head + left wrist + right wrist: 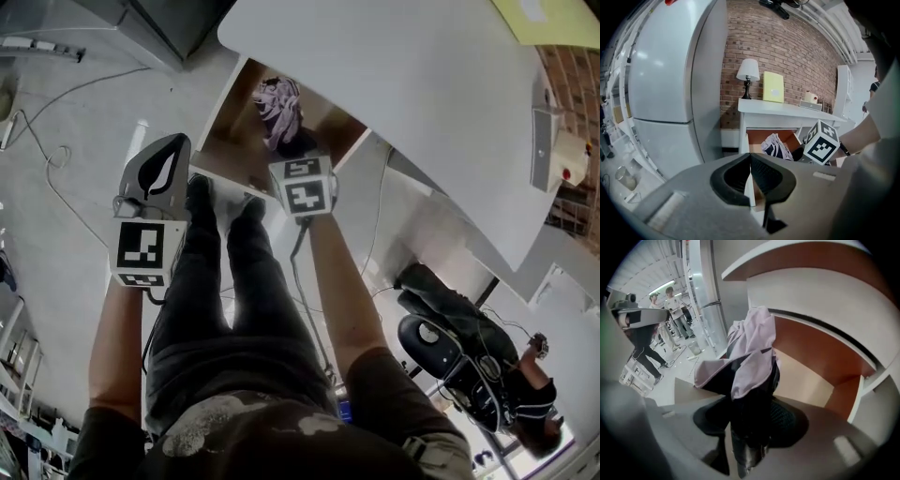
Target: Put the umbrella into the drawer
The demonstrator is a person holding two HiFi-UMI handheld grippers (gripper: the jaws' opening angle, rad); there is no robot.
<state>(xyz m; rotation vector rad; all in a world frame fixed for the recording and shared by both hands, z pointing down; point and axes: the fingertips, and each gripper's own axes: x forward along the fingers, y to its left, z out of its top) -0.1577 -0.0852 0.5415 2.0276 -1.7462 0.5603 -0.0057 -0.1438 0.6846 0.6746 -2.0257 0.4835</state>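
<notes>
Over the open drawer (232, 129) beneath the white desk (422, 94): holding the folded umbrella (281, 108) clenched in the right gripper (294, 150). Gripped low on the dark part of the bundle, leaving the lilac-and-dark canopy bunched loose ahead of the jaws, probably so as to lead with the soft bulk and keep the gripper clear of the drawer front. Angled steeply down toward the brown drawer floor, showing just past the fabric in the right gripper view. Not yet resting there, as far as can be judged. Pulled well out from the desk, hence room to lower the load in from above rather than slide it in level. Left gripper (159, 164) closed on nothing, tips together, off to the side above the room's floor and apart from the drawer. Likely kept free to push the front shut afterwards. Next, by this reading: lower until the canopy settles inside, then let go. Worth watching for loose cloth draping over the rim and catching when the drawer closes
</notes>
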